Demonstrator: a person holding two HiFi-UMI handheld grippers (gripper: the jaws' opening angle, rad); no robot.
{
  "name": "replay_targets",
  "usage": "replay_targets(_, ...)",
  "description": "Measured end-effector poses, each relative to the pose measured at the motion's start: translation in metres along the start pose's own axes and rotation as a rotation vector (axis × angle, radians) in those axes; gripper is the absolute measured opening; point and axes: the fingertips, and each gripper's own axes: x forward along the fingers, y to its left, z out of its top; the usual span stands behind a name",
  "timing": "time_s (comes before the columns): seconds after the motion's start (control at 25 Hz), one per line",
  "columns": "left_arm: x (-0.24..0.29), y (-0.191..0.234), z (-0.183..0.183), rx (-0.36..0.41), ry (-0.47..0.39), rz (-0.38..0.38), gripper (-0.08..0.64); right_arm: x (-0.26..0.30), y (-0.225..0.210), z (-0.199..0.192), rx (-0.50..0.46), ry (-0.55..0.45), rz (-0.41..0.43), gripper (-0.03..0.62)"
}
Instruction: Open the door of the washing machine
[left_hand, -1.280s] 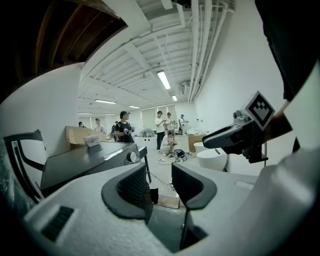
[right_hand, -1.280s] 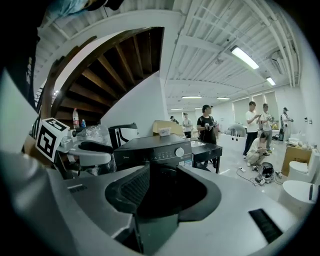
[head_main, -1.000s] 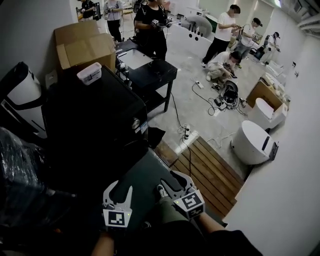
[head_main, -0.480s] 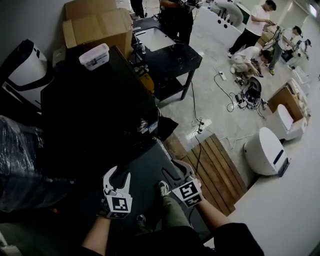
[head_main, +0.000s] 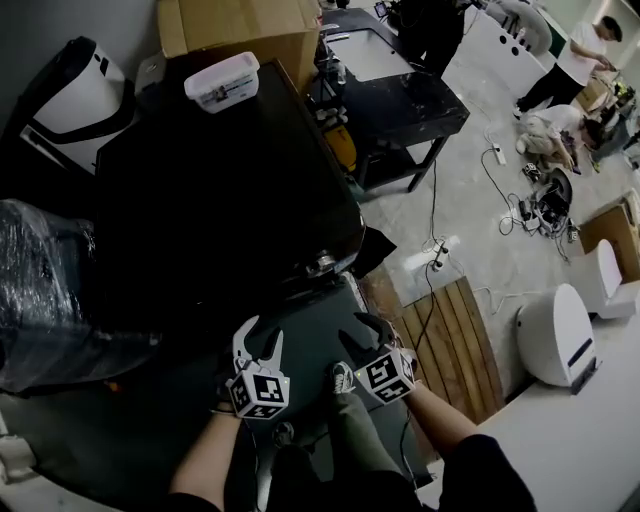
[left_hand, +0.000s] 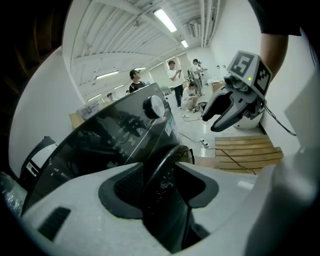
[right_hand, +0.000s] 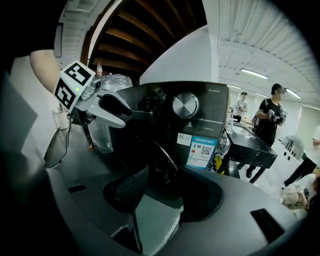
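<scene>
Grey floor (head_main: 470, 225) stretches to the upper right, where people (head_main: 578, 52) stand and crouch among cables, and wooden slats (head_main: 455, 335) lie at the lower right. From where I stand, the black washing machine (head_main: 230, 190) fills the middle left of the head view. A white plastic tub (head_main: 222, 80) sits on its top beside a cardboard box (head_main: 240, 25).

The round door (left_hand: 169, 167) is on the machine's front, below the silver knob (left_hand: 154, 106), straight ahead of both claws. The left claw (head_main: 262, 338) and the right claw (head_main: 368, 335) hang side by side at bottom centre, near that front.

The left claw's jaws have just been opening and stand apart, pressing on nothing, with the door's rim showing beyond the gap. The right claw's jaws are spread wide and empty, the door rim likewise beyond them.
</scene>
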Motion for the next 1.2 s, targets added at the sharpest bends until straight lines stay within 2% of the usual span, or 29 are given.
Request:
replay_targets(0.36, 0.034, 0.001, -0.018, 0.093, 0.093, 0.018, 0.187, 0.081, -0.014, -0.013, -0.205, 0.048, 0.121, 0.170)
replay_targets(0.56, 0.050, 0.003, -0.025, 0.149, 0.128, -0.001, 0.190, 0.112, -0.019, -0.017, -0.346, 0.084, 0.185, 0.170)
replay_targets(0.72, 0.058, 0.006, -0.027, 0.148, 0.137, -0.006, 0.190, 0.126, -0.021, -0.022, -0.428, 0.105, 0.211, 0.170)
replay_targets(1.04, 0.061, 0.006, -0.028, 0.208, 0.136, -0.005, 0.190, 0.145, -0.012, -0.031, -0.475, 0.127, 0.295, 0.156)
replay_targets(1.2, 0.061, 0.007, -0.027, 0.189, 0.118, -0.017, 0.189, 0.146, -0.010, -0.033, -0.488, 0.121, 0.300, 0.155)
